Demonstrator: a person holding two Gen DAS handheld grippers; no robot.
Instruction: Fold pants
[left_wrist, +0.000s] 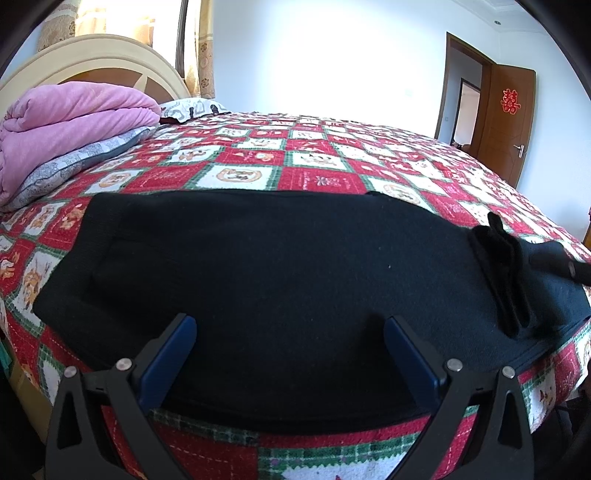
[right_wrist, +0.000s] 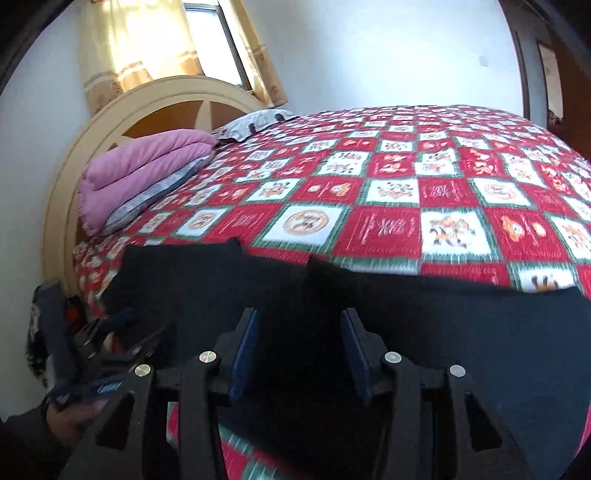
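Two tools are hovering over the black pants, which are lying flat along the near edge of the bed: left tool gaping wide and empty, right tool standing partly apart with only flat cloth beneath. Risk: the bunched strip by the right end is sitting loose and may be slipping askew if either tool drags the layers, skewing the fold.
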